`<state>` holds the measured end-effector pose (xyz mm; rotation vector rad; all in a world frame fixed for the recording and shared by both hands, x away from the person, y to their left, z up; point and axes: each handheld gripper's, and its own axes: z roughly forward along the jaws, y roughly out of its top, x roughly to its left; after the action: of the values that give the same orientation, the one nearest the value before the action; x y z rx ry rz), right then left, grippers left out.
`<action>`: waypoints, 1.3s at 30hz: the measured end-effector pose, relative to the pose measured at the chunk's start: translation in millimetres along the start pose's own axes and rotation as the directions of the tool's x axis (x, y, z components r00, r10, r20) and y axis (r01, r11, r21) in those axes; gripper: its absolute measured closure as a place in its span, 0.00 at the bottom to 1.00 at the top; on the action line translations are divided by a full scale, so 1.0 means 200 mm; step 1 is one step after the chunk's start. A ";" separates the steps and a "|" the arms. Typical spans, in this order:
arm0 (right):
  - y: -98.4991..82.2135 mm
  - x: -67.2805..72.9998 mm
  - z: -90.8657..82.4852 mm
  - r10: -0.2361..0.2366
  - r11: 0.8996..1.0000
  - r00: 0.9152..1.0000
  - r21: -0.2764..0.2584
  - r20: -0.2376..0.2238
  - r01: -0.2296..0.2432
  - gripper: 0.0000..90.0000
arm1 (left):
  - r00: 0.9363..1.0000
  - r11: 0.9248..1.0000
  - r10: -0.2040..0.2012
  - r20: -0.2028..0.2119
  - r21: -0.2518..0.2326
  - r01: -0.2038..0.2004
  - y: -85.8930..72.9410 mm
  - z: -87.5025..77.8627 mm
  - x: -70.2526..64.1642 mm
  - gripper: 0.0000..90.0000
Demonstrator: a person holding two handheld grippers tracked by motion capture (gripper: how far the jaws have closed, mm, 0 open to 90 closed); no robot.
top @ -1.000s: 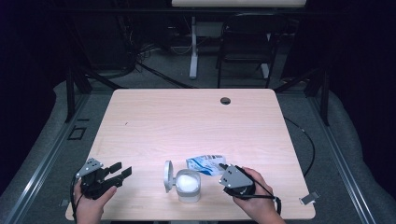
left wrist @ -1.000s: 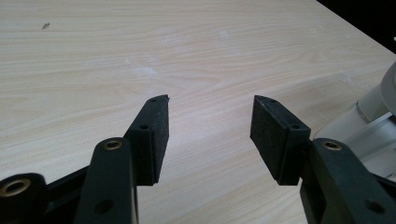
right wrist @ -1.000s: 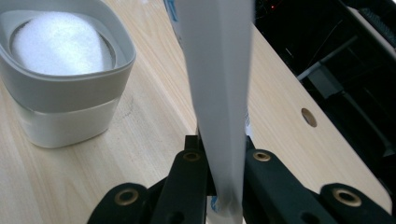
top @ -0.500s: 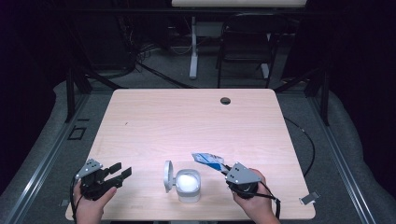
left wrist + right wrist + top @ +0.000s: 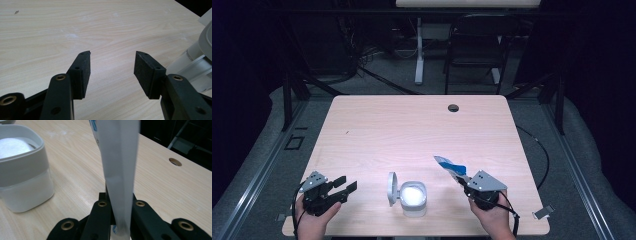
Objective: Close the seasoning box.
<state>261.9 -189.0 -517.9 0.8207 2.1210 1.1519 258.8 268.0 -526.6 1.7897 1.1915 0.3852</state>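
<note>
Right hand-held gripper [image 5: 460,180] is clenched on a blue-and-white packet [image 5: 449,166], held above the front right part of the surface [image 5: 412,130]. From the high view the packet's long axis runs from the jaws up and to the left, its free end pointing toward the middle of the surface and away from the person. Just left of it, apart from it, stands an open white jar [image 5: 413,198] with white contents, its round lid [image 5: 392,189] tipped up on the left side.

From the right gripper view the packet [image 5: 120,170] rises straight out between the two closed jaws as a narrow white strip seen edge-on, with a little blue print near the top and at the pinch. That view also brings the jar [image 5: 23,167] close at the left, with its grey upper band and clear lower body, which the high view leaves too small to tell. The high view gives the packet's blue face and its slant.

Left hand-held gripper [image 5: 343,186] is released at the front left corner, jaws apart with bare wood between them. In the left gripper view the pads [image 5: 82,72] stand wide, and the jar's side and lid edge [image 5: 200,57] show at the right.
</note>
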 end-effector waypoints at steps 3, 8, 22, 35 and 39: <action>-0.02 -0.03 0.01 0.044 0.999 0.999 -0.006 0.010 -0.044 0.99 | 1.000 1.000 0.001 0.003 0.001 -0.001 0.00 0.00 0.00 0.53; -0.05 -0.06 0.02 0.091 0.996 0.996 0.002 0.015 -0.091 0.99 | 1.000 1.000 0.000 0.004 0.004 0.000 0.00 0.00 0.00 0.53; -0.12 -0.15 0.07 0.201 0.978 0.978 0.039 0.046 -0.203 0.99 | 1.000 1.000 0.001 0.004 0.007 -0.001 -0.01 0.00 0.00 0.53; -0.18 -0.18 0.12 0.240 0.964 0.968 0.098 0.072 -0.246 0.99 | 1.000 1.000 0.000 0.001 0.013 0.000 -0.01 0.00 0.00 0.53; -0.19 -0.18 0.13 0.250 0.961 0.965 0.100 0.073 -0.257 0.99 | 1.000 1.000 0.000 0.001 0.011 0.000 -0.01 0.01 0.00 0.53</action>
<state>294.8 -219.7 -555.9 1.1914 2.0875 1.1295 258.2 268.4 -529.8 1.7998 1.1948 0.3781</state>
